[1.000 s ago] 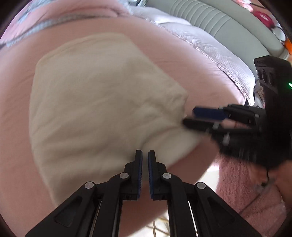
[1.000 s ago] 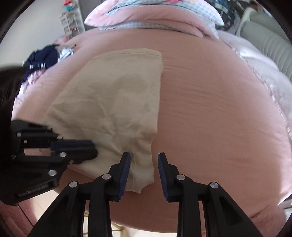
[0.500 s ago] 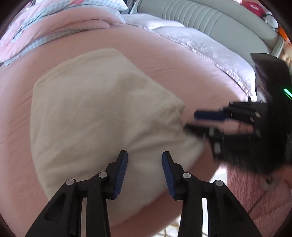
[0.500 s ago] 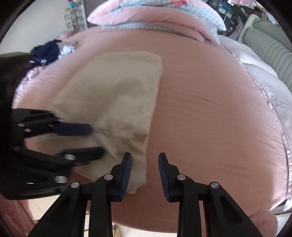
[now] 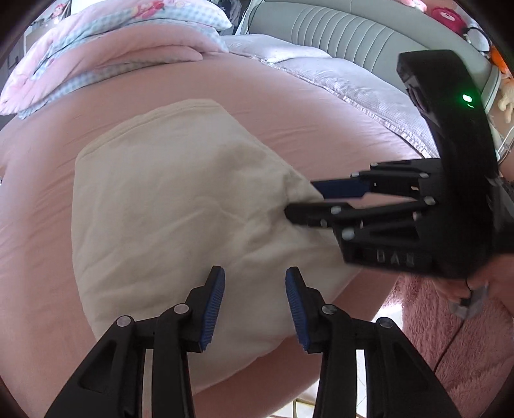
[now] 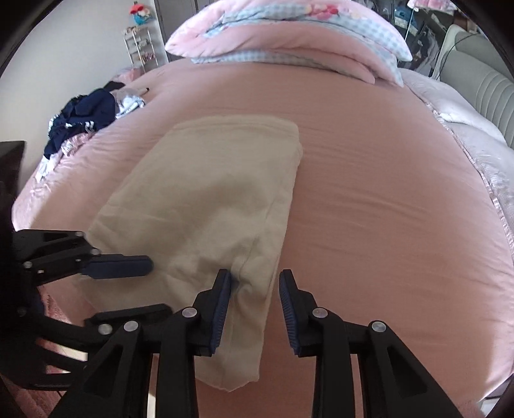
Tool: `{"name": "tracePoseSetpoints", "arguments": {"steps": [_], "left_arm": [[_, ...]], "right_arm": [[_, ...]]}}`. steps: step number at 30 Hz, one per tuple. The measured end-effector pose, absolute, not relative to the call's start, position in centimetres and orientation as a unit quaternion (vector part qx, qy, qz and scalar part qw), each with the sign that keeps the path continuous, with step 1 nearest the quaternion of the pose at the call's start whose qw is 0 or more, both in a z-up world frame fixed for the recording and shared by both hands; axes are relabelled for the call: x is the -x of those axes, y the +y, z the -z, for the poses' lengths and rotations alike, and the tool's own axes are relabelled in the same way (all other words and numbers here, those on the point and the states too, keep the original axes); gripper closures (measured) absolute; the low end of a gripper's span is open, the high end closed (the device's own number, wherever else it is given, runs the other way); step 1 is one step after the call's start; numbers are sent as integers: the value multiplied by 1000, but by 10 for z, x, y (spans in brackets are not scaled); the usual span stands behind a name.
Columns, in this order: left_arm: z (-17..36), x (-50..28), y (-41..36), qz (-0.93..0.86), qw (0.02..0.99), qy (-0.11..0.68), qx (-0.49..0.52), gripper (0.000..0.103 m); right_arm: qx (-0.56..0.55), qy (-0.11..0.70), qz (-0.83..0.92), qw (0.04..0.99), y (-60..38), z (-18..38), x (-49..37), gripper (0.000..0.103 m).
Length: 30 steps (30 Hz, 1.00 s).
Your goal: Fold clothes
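while both tongs gape unladen, the cream garment overhangs the bed, its hem hidden.

Home bedroom. Bed under a pink cover; folded pink-and-blue quilt at its far end; padded grey headboard; plush toys; heap of dark clothes; small wire rack against the wall.

Right of the cream garment you have bare pink sheet; beyond it, stacked quilts block you.
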<state>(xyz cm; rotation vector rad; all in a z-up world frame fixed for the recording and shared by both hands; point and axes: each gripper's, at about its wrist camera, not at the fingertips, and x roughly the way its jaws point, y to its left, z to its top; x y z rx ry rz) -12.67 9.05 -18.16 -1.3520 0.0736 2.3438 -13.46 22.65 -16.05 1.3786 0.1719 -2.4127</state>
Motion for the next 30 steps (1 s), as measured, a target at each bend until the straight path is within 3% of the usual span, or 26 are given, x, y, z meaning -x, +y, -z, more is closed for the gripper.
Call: {"name": "tracePoseSetpoints", "arguments": {"steps": [2,9,11,15,19,22,27,30], "left_arm": [[191,127,91,-835,224,23,502,66],[170,140,95,-846,223,-2,484,65],[171,146,104,-850,228,-1,474,64],[188,145,116,-846,214,42,488,63],[188,120,99,-835,217,51,504,62],[176,103,67,-835,203,-14,511,62],[171,95,15,-858,132,-87,488,62],[176,97,25,-855,137,-55,497,62]], "right_arm": [[-485,31,856,174,236,163,135,62],[-449,-29,885,122,261,137,117,67],[-456,-46,875,159,256,136,112,67],[-490,47,856,158,235,158,96,67],[-526,11,839,139,259,172,91,67],[-542,23,833,111,267,171,87,67],[-473,15,874,116,258,133,77,67],[-450,47,883,129,228,121,76,65]]}}
